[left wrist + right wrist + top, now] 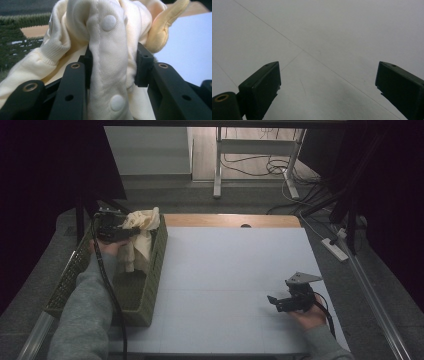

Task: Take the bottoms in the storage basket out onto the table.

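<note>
Cloth fills the space between the jaws of the left gripper (113, 66): a cream-coloured cotton garment (107, 50) with round white snap buttons, bunched into a thick fold that the two black pads press on from either side. In the left gripper view one snap sits above the pinch and another below it, and a ribbed cuff hangs off to the left, while a softer yellowish fold curls away at the upper right. Seen from the high view, the left gripper (131, 233) is clenched on the garment (141, 231) above the far end of a green woven rectangular basket (152, 285), which sits at the left edge of the table. The cloth is lifted, its upper part bundled at the jaws and its lower part trailing down inside the basket's far end. A grey sleeve (82, 315) leads up to that hand, and a black cable trails back from the gripper along the arm.

The right gripper (272, 300) rests low over the near right part of the pale blue tabletop (225, 270), well apart from the basket and garment. Its jaws stand wide, with nothing between them; the right gripper view looks past its two black pads (263, 85) at the bare table surface (332, 37), crossed by faint thin lines.
</note>
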Motion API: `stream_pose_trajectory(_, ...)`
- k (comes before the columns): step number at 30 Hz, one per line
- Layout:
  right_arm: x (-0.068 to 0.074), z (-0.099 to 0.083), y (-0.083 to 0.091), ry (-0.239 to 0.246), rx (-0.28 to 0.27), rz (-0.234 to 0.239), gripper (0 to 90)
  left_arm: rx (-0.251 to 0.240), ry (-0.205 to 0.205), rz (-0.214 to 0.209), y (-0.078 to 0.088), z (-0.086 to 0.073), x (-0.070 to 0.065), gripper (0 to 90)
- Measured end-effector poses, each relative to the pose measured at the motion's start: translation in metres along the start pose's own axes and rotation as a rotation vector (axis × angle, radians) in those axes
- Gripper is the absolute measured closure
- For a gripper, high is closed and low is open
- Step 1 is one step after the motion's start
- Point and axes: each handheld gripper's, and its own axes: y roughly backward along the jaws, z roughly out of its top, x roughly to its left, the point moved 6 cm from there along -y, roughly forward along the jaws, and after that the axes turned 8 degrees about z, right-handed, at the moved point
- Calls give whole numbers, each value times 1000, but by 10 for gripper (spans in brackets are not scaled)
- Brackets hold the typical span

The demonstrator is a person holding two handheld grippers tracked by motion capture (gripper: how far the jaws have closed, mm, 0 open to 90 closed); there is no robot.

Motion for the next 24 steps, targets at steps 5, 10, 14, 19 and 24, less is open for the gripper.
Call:
stream_pose_trajectory(5, 0, 0, 0, 0, 1, 0, 66, -19, -8, 0, 5, 2, -2, 625)
stream_pose_trajectory(10, 0, 0, 0, -1, 0, 0, 66, -40, -2, -9, 9, 3, -2, 625)
stream_pose_trajectory(14, 0, 0, 0, -1, 1, -1, 66, -55, 9, -17, 13, 4, -2, 625)
stream_pose_trajectory(19, 0, 0, 0, 0, 3, -1, 66, -71, 17, -19, 18, 4, 0, 625)
stream_pose_trajectory(24, 0, 0, 0, -1, 1, -1, 66, -90, 22, -24, 23, 5, 0, 626)
